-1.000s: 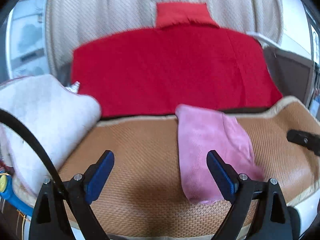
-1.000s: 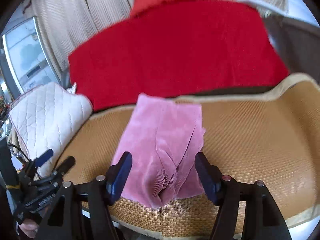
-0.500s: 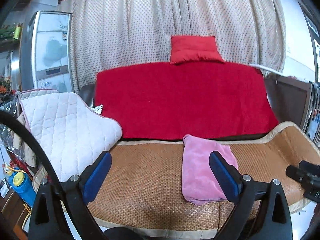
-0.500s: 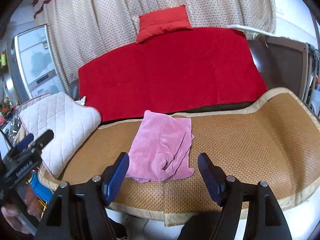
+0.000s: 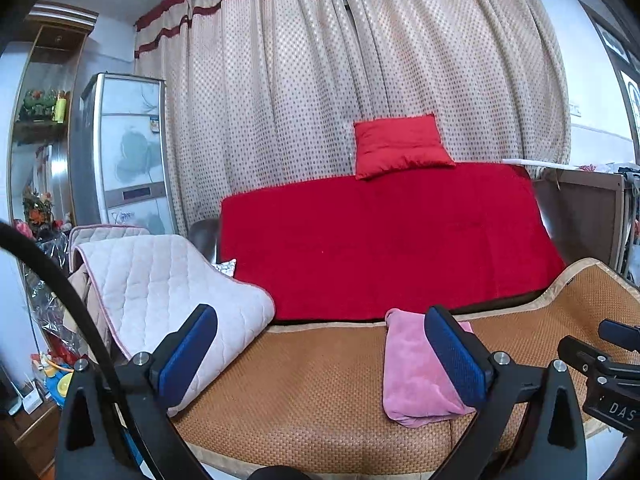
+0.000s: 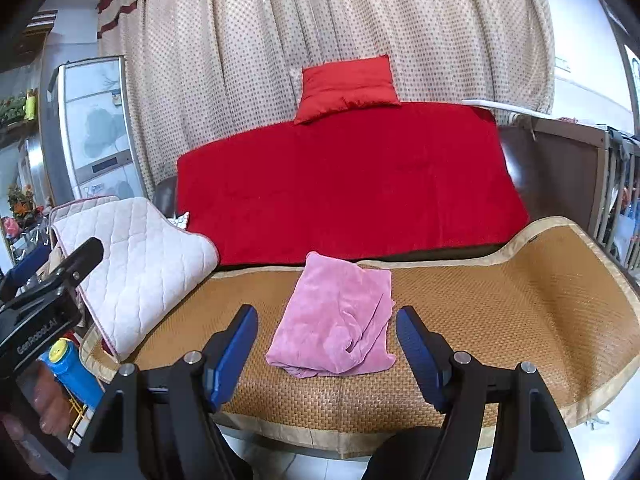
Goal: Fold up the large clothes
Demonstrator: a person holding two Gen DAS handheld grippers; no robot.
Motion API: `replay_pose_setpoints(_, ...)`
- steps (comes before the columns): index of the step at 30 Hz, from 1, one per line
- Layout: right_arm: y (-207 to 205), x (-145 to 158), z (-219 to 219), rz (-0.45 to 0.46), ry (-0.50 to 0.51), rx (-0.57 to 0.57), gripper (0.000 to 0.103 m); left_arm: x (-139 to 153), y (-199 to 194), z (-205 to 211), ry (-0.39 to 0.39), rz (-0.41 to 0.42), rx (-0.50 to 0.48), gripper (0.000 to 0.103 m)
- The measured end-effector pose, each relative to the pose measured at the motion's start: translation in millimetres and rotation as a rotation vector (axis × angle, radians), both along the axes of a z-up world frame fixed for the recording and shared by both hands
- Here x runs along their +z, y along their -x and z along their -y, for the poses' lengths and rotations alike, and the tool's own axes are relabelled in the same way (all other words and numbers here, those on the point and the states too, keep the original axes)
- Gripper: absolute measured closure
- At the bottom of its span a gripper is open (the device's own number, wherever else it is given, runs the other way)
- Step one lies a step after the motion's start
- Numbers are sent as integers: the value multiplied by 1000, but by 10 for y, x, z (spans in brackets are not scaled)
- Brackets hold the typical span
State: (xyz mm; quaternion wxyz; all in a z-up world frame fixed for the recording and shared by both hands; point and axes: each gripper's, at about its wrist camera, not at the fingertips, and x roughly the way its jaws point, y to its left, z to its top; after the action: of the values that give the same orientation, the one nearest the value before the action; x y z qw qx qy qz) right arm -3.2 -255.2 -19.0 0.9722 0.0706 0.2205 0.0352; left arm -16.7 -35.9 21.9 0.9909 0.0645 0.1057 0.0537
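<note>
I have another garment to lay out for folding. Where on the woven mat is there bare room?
Most room lies right of the pink folded garment, up to the woven mat border. A narrower strip lies between it and the quilted white pad, which crowds the left end.

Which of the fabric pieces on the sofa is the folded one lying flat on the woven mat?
The pink garment, folded on the mat. The red blanket drapes the backrest; the white quilted pad covers the armrest.

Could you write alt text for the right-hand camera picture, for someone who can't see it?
A folded pink garment lies on a woven mat covering a sofa seat, seen between the open fingers of the right gripper. Behind are a red blanket, red cushion and dotted curtain.
</note>
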Motion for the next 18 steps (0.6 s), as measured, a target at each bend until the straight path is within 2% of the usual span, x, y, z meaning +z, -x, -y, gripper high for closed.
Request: replay_pose_setpoints(18,-8,-37,-86,-38,-5,-12,28,-60,35,29,-35,-21,2,0)
